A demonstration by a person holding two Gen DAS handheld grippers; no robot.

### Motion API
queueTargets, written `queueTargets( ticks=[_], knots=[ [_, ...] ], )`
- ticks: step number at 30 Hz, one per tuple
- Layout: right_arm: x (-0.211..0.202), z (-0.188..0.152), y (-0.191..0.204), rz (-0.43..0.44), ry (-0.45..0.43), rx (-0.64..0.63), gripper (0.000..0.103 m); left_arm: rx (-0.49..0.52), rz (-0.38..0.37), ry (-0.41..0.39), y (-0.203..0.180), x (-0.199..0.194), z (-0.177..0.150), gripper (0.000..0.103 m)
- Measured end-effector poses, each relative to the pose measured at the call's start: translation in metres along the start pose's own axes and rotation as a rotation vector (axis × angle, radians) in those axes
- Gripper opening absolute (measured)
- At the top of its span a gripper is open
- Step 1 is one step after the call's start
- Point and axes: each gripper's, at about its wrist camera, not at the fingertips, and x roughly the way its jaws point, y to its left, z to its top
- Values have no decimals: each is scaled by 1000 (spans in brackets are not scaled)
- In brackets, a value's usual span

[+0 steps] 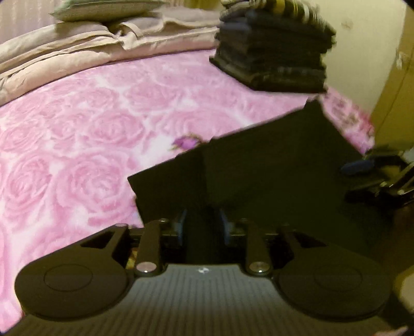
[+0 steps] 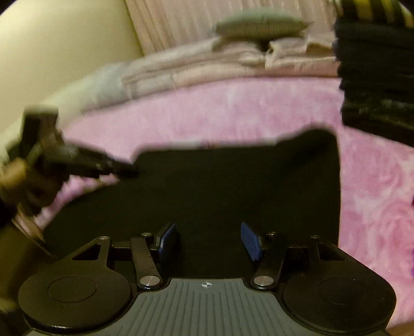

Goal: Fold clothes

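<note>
A black folded garment lies on the pink rose bedspread. My left gripper is shut on the garment's near edge, with cloth between its blue pads. It also shows at the left of the right wrist view, at the garment's left edge. The same garment fills the middle of the right wrist view. My right gripper is open over the garment's near edge, its blue pads apart. It also shows at the right of the left wrist view.
A stack of dark folded clothes stands on the bed behind the garment, also in the right wrist view. A beige quilt and a grey pillow lie at the bed's head. A cream wall is to the right.
</note>
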Motion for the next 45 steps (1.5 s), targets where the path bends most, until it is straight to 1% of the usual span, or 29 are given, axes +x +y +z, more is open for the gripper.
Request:
queueTargets(
  ticks=[2,3,4,5,6,9,11,13,14,16,17,18,19,20,21,23,25,28,30,32,34,36,38,39,41,45],
  knots=[
    [3,2,3,-10,1,-14,59,-60,-35,4,14,1,2,32],
    [2,5,5,-21,8,-10,59,-52,-9,6,15,-3,1,31],
    [1,9,7,-33,13,-5,59,-43,17,8,15,-8,0,27],
    [-3,10,11,-47,9,-12,59,-29,59,17,16,-14,-3,21],
    [-7,11,16,-61,1,-23,59,-16,99,25,16,-20,-6,21],
    [-22,2,32,-64,-33,-31,59,-105,61,1,26,-54,-23,21],
    [-27,-7,40,-44,-45,-8,59,-112,66,-20,23,-80,-34,21],
    [-28,-16,48,-35,-36,4,59,-125,39,-44,13,-100,-41,21],
    [-27,-21,51,-38,-36,9,59,-134,1,-55,7,-107,-46,21],
    [-25,-29,54,-46,-43,25,59,-114,-70,-52,-11,-113,-55,21],
    [-24,-32,54,-48,-51,37,59,-87,-72,-41,-19,-112,-60,20],
    [-23,-33,52,-46,-55,46,59,-68,-53,-23,-25,-107,-65,20],
    [-22,-34,50,-43,-56,54,59,-70,-33,2,-27,-99,-71,20],
    [-21,-34,50,-44,-56,58,59,-73,-14,25,-28,-92,-78,23],
    [-21,-34,50,-45,-55,59,59,-100,-16,23,-24,-91,-82,26],
    [-27,-31,56,-80,-46,55,59,-152,-15,20,-19,-93,-87,26],
    [-37,-30,65,-86,-68,40,59,-125,43,13,-20,-104,-86,24],
    [-37,-37,66,-91,-60,39,59,-118,67,-24,-25,-123,-80,23],
    [-31,-43,63,-103,-53,47,59,-113,43,-62,-32,-133,-75,23],
    [-28,-45,61,-106,-58,65,59,-80,1,-85,-44,-140,-71,23],
    [-25,-45,62,-114,-56,70,59,-42,-38,-84,-59,-137,-67,23],
    [-24,-44,62,-117,-52,71,60,-14,-32,-49,-69,-124,-66,23],
    [-23,-43,63,-120,-47,71,61,9,14,18,-74,-106,-69,26],
    [-23,-44,63,-121,-46,70,61,13,32,34,-75,-100,-71,28],
    [-23,-45,64,-122,-45,65,61,-27,30,44,-71,-97,-74,29],
    [-23,-46,64,-118,-44,55,61,-25,37,51,-72,-97,-74,30]
  ],
)
